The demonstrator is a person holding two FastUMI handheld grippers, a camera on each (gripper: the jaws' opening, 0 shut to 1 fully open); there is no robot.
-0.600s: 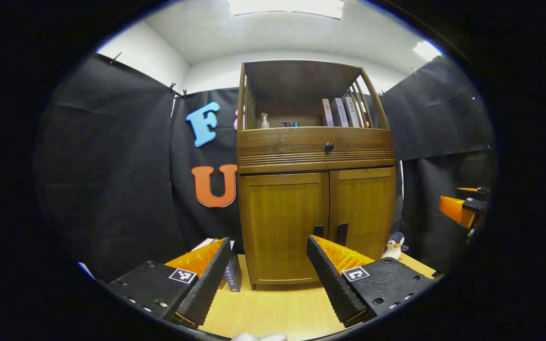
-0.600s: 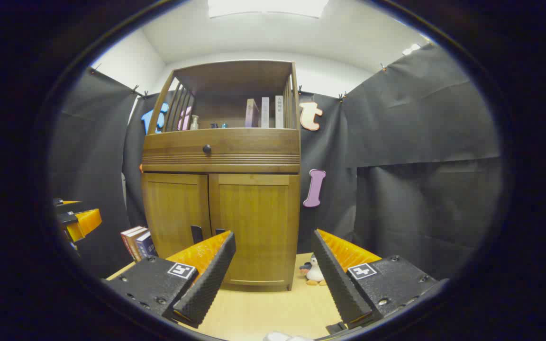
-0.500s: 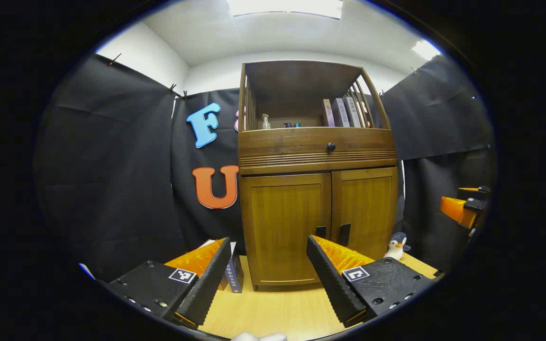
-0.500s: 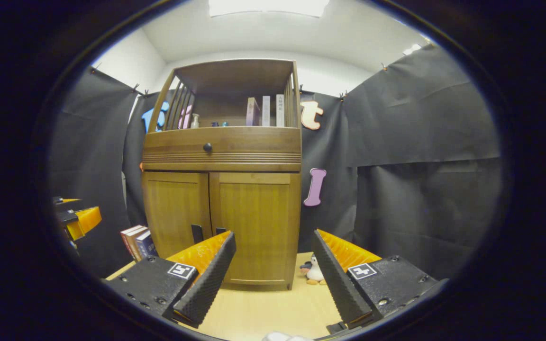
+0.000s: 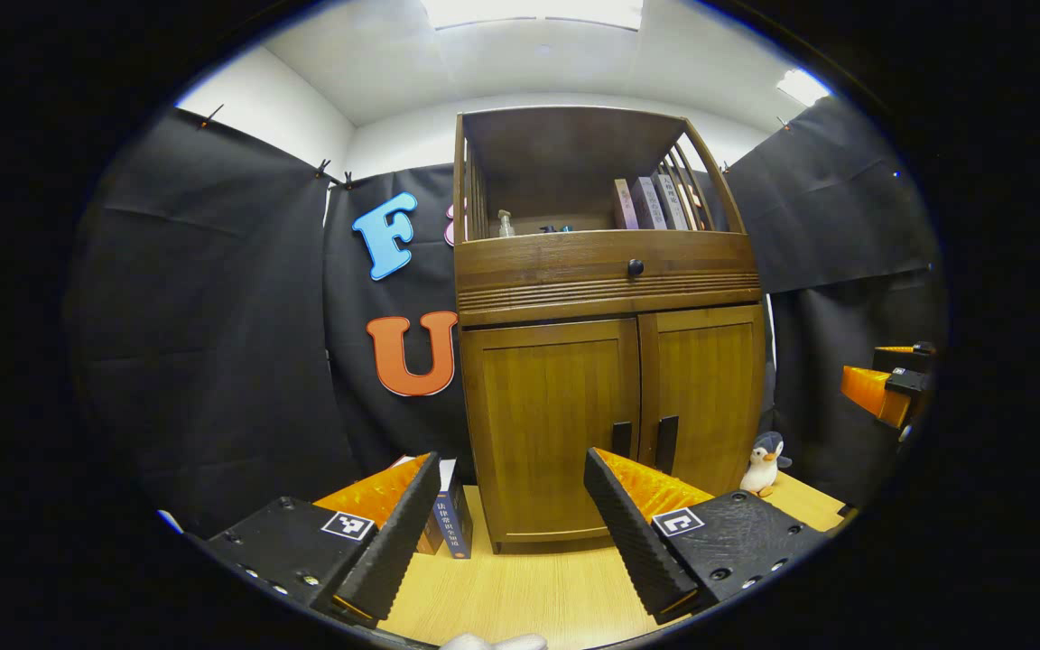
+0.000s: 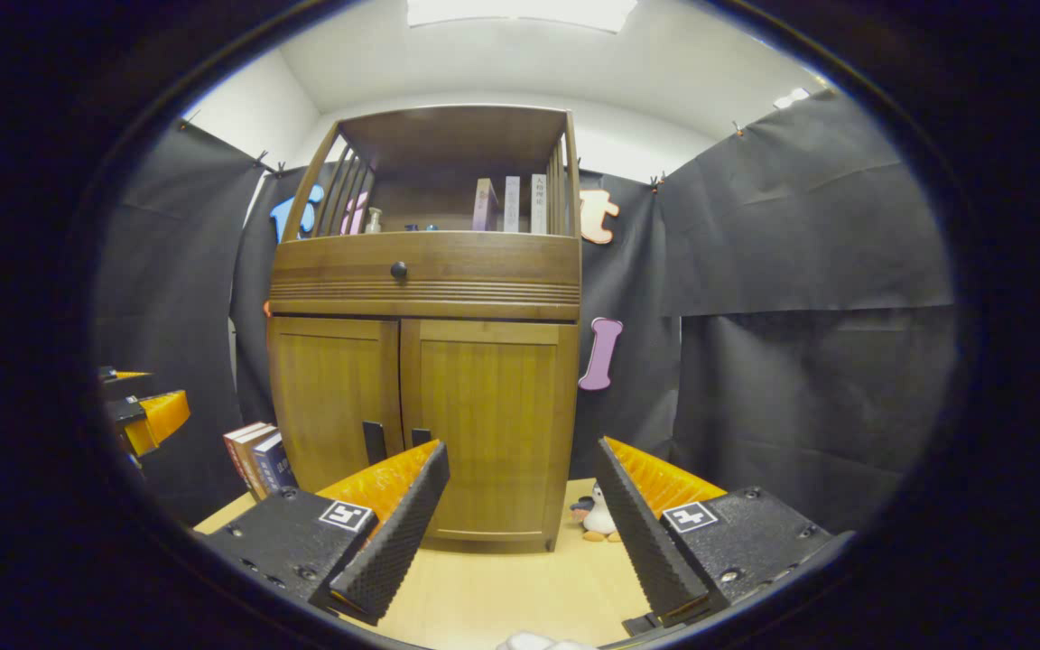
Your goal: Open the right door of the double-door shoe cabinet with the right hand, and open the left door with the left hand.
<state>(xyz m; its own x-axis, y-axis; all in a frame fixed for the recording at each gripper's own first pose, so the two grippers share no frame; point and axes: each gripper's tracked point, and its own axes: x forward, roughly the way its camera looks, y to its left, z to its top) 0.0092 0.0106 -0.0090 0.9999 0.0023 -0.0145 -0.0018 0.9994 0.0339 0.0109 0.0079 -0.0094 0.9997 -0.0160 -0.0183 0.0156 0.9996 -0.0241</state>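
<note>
Both doors sitting closed, nothing opened yet: right gripper (image 6: 520,515) and left gripper (image 5: 511,510) hanging spread and empty, shoe cabinet (image 6: 421,397) ahead beyond the fingers.

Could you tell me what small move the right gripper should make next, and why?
Probably ease the right gripper forward and left toward the right door's handle: both doors are shut, its jaws stand open, and it is short of the cabinet.

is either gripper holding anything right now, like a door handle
Nothing is held. The left gripper and right gripper are both open, short of the closed cabinet doors.
</note>
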